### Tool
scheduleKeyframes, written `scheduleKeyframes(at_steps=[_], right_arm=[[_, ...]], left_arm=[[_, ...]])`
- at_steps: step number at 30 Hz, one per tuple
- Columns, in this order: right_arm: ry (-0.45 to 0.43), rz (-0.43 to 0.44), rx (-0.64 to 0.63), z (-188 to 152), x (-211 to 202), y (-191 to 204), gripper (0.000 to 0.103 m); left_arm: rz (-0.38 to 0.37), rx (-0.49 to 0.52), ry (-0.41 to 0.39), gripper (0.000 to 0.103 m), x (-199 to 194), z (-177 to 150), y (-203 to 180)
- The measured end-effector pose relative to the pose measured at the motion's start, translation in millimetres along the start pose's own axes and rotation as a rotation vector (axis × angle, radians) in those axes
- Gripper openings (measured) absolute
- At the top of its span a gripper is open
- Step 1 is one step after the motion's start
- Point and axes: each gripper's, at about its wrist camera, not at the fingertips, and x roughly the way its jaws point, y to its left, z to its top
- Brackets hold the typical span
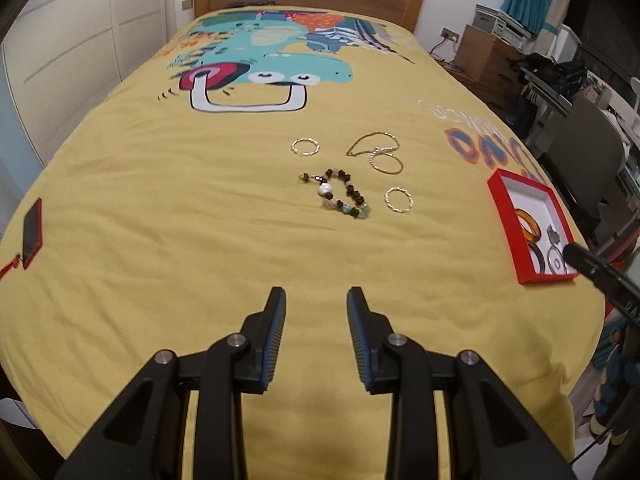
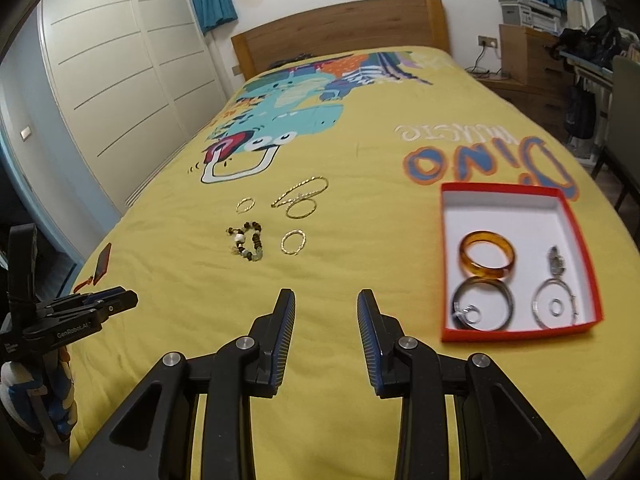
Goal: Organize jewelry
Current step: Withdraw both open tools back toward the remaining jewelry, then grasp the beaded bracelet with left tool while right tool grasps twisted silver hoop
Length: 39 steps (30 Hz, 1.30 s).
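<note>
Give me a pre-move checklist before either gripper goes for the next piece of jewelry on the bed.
1. Left gripper empty, jaws apart: ok.
2. Right gripper empty, jaws apart: ok.
3. Red box open with bare floor left at its far end: ok.
4. Beaded bracelet lies clear of the gold hoops: ok.
5. Gold chain free of the big hoop beside it: not ok, they overlap.
6. Pieces in the box, such as the amber bangle, lie untangled: cannot tell.

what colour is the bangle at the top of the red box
Translucent amber-orange bangle; it shows best in the right wrist view.
</note>
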Motion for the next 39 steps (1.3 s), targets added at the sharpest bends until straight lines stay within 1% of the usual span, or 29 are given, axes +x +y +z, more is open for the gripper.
scheduleKeyframes(at_steps=[8,12,18,23,26,30,39], right_arm=[[0.060,0.036,-0.015,15,54,11,0.033],[0.093,0.051,-0.026,22,82,13,0.033],[0.135,0.066,-0.040,35,125,15,0.033],[0.158,0.078,-0.050,41,153,15,0.033],[0.168,0.084,-0.054,45,167,15,0.033],[0.180,0.092,-0.051,50,184,15,0.033],[0.217,0.096,-0.056,53,217,18,0.033]], left_arm=[[-0.018,-0.038,0.034,0.030,40,20,16],[-0.040,-0.059,0.053,0.030,62,32,20],[-0.054,-0.074,0.073,0.030,97,57,15],[-0.073,-0.082,0.087,0.030,123,75,6],[-0.069,-0.073,0.097,0.030,138,85,1],[-0.041,-0.058,0.113,0.030,157,94,-5],[-0.011,-0.068,0.162,0.030,188,94,-2]])
